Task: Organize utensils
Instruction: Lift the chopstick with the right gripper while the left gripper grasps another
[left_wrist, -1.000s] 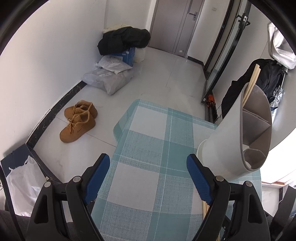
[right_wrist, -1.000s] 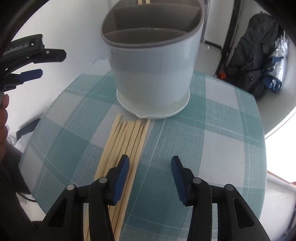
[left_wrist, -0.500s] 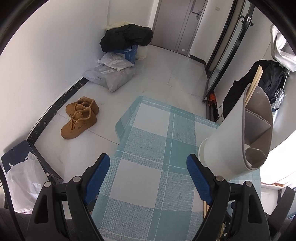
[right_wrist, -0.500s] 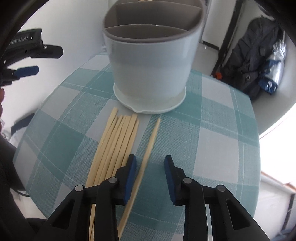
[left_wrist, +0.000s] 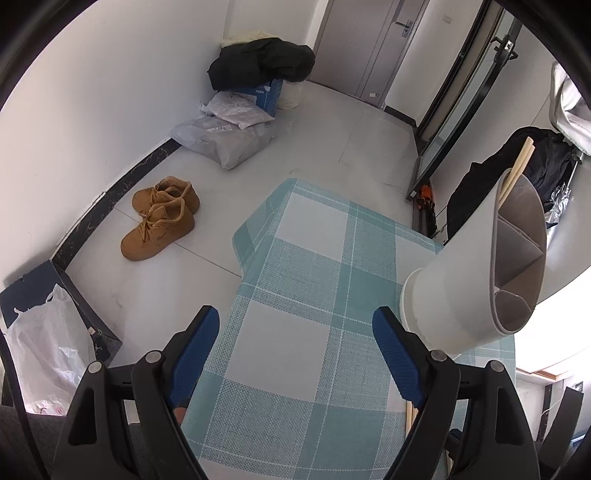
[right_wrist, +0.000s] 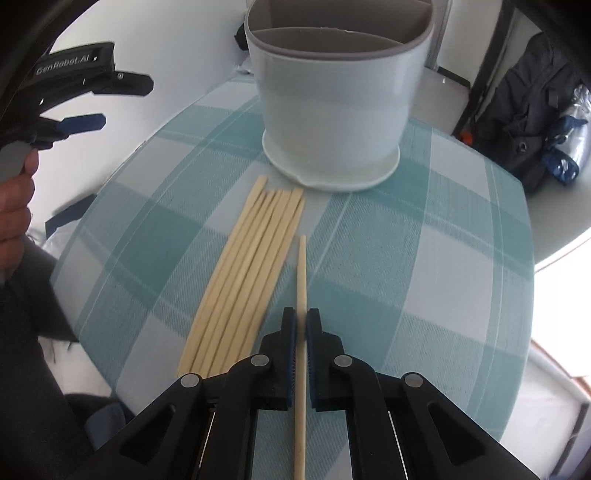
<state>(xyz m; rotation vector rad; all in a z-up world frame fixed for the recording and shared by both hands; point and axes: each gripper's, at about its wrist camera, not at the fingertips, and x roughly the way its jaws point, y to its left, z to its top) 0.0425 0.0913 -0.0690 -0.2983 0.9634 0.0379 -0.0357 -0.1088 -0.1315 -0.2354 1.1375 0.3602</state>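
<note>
Wooden chopstick now pinched by right hand-held gripper, earlier spread, left hand-held gripper stays spread

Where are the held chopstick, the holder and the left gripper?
chopstick (right_wrist: 302, 273): right wrist view, shaft ahead of the closed fingers.
holder (right_wrist: 332, 122): right wrist view, white front wall.
left gripper (left_wrist: 295, 354): left wrist view, midway between open fingertips.

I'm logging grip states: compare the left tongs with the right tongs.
The left tongs are wide open and empty; the right tongs are shut on a single chopstick. The left tongs hover at the table's edge, the right over the tablecloth. Both have blue pads on black arms.
</note>
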